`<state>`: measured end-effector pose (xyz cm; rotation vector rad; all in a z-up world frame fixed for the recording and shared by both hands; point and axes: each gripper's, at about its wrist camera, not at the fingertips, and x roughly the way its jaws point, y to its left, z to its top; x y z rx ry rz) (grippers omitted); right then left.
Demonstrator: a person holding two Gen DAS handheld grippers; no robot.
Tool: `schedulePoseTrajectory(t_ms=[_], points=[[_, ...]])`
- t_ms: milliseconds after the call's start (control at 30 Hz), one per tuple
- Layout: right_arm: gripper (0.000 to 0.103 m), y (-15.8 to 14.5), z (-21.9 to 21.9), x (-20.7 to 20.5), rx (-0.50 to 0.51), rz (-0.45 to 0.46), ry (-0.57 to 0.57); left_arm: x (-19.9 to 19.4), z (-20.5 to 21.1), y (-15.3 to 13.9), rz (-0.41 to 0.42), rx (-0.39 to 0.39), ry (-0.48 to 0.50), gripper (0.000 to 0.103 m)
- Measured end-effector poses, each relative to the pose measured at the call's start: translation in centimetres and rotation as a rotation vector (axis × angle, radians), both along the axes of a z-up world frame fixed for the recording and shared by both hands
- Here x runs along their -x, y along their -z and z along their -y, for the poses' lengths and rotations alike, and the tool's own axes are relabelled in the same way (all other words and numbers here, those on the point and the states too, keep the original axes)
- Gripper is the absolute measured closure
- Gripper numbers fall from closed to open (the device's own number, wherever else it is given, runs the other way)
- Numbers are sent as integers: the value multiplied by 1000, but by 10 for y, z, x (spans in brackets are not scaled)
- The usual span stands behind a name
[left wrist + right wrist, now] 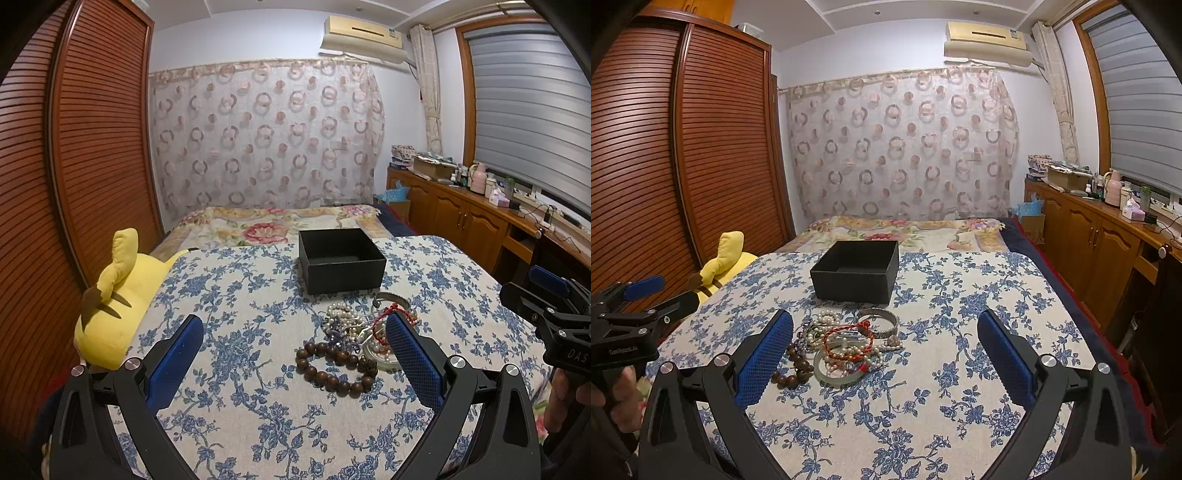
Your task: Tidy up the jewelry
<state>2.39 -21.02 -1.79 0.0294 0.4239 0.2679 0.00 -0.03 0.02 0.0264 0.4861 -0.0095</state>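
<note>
Jewelry [846, 343] lies heaped on the flowered cloth [960, 332] just before the empty black box [857, 271]. Both grippers (left [295, 343], right [886, 339]) hover spread wide, holding nothing; tangled strands could drag neighbours along.

Place: a home bedroom.
Bed [912, 229]: floral bedspread, right ahead.
Wardrobe [92, 129]: slatted wooden doors on the left.
Wall: air conditioner [988, 40] above a ring-patterned curtain [266, 133].
Right side: wooden cabinets [1089, 236], cluttered top.
</note>
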Motion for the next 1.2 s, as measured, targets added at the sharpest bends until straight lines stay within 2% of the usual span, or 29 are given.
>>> schedulePoseTrajectory(t_ms=[500,1200], points=[[2,-1,1,0,0,0,1,3,-2,7,2,-1,0,7],[2,-3,1,1,2,0,1,2,-1,3,0,0,0,8]])
